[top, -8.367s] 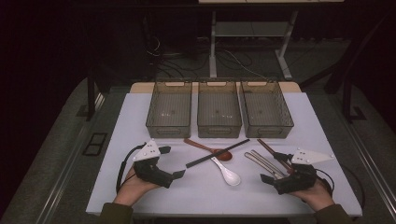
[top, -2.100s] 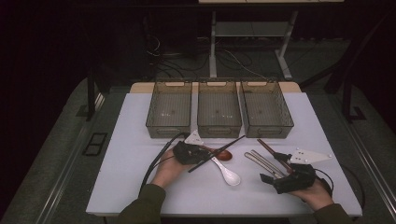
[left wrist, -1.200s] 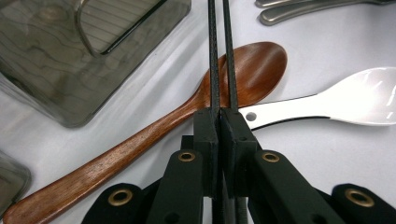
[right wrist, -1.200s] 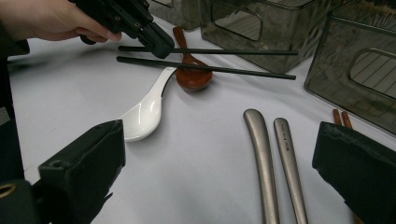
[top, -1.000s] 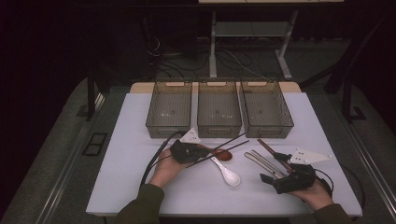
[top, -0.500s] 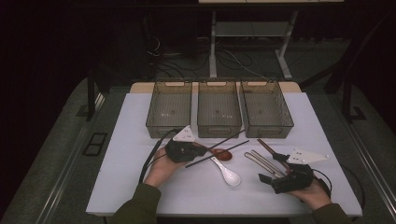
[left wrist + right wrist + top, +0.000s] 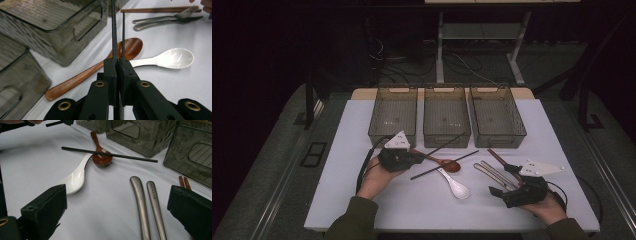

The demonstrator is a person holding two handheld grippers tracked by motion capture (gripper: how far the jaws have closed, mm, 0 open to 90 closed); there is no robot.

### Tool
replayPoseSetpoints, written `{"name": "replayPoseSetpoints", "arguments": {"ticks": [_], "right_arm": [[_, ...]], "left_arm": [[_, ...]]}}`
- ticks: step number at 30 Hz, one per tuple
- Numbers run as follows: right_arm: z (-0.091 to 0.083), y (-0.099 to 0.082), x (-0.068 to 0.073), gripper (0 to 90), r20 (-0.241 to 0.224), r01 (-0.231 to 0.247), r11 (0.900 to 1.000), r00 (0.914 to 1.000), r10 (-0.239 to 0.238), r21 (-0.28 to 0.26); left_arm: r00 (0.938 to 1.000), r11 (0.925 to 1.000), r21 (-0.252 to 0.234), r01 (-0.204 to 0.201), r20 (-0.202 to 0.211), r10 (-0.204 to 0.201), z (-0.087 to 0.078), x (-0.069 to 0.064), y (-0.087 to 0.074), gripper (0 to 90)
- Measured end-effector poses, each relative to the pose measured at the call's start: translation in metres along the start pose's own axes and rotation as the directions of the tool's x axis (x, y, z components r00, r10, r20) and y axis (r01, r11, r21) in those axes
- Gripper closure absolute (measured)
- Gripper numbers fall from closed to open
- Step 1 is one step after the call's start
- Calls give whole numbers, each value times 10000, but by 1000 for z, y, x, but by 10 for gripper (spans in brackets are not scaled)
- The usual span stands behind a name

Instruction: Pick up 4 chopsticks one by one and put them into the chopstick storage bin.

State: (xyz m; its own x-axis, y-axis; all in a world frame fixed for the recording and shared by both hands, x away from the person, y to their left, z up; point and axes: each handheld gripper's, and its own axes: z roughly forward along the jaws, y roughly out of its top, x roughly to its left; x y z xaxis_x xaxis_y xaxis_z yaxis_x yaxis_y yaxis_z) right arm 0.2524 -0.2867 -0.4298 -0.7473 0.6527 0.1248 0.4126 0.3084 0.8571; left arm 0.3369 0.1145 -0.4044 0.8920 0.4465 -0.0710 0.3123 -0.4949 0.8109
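- High view: the left gripper (image 7: 419,159) sits near the middle of the table (image 7: 342,200), in front of the left bin (image 7: 393,116), with its jaws closed on one black chopstick (image 7: 447,145). That stick now slants up off the surface toward the middle bin (image 7: 446,115); half a second ago its tip lay lower. The second black chopstick (image 7: 444,165) still lies flat, just in front of the wooden spoon (image 7: 443,161) and beside the white spoon (image 7: 455,184).
- High view, right side: the right gripper (image 7: 504,181) rests near the table's front right corner, unmoved, by the metal cutlery (image 7: 492,172) and the brown chopsticks (image 7: 498,157).
- Left gripper view: the jaws are pinched nearly together on the held stick, which runs straight up the picture. A second thin dark line beside it may be the other chopstick lying farther off; I can't be sure.
- Right gripper view: the jaws stand wide with nothing between them. The loose chopstick (image 7: 110,154) lies across the wooden spoon's bowl (image 7: 101,158).
- Judgement: the lift has begun, so one chopstick is probably headed for a bin, with its partner left to fetch.
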Motion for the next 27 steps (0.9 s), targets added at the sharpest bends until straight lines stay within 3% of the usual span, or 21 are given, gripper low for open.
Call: {"name": "replayPoseSetpoints", "arguments": {"ticks": [15, 27], "right_arm": [[0, 0, 0, 27, 33, 67, 10000, 10000, -67, 16], [0, 0, 0, 27, 39, 72, 10000, 10000, -72, 14]], "left_arm": [[9951, 9983, -240, 524, -828, -542, -22, 14, -4, 846], [9894, 9966, -331, 755, -1218, -790, -32, 23, -3, 846]]}}
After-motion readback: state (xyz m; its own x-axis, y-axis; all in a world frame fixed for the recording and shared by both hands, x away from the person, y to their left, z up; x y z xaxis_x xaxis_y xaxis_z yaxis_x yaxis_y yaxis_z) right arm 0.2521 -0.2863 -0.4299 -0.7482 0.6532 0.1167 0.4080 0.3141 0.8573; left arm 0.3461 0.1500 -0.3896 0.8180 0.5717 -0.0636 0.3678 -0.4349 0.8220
